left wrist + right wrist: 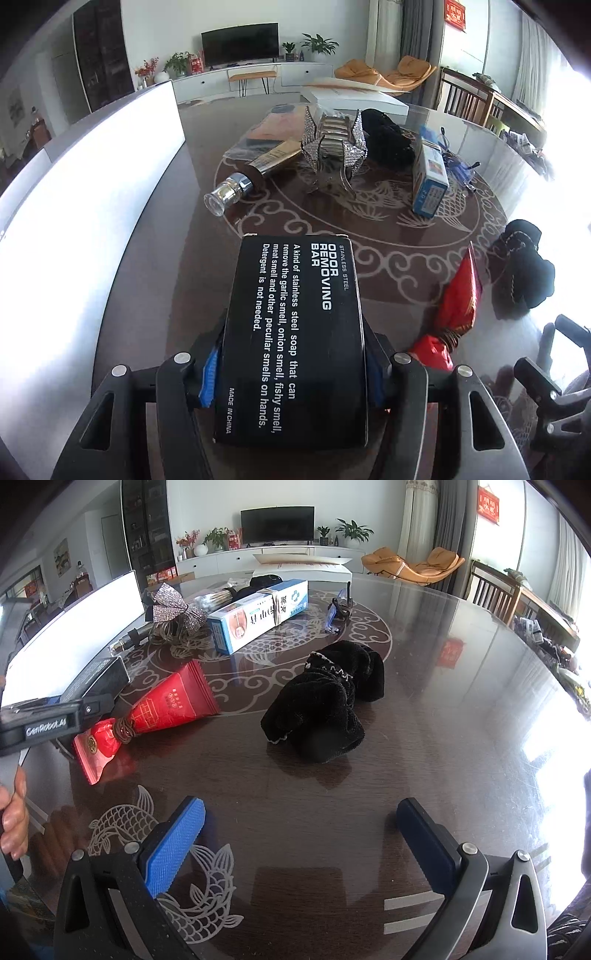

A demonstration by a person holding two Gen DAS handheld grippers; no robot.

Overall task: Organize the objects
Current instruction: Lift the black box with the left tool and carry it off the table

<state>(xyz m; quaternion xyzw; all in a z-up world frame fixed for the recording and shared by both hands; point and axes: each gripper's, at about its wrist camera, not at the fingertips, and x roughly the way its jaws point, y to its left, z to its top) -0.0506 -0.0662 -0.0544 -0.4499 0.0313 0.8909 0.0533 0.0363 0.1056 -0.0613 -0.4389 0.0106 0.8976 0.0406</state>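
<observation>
My left gripper (295,354) is shut on a black box (295,332) printed "Odor Removing Bar", its blue pads pressing both long sides. The right wrist view shows that box (99,681) held just above the table beside a white bin (74,638). My right gripper (301,834) stands open over bare tabletop, nothing between its pads. A black cloth bundle (328,701) lies a little ahead of it. A red tube (166,705) lies to the left, close to the black box.
On the dark round table (443,701) lie a blue-white carton (258,616), a rhinestone bow clip (173,609), a blue clip (338,613) and a gold tube with a clear cap (251,173). The white bin's wall (92,184) runs along the left. A hand (13,812) shows at the left edge.
</observation>
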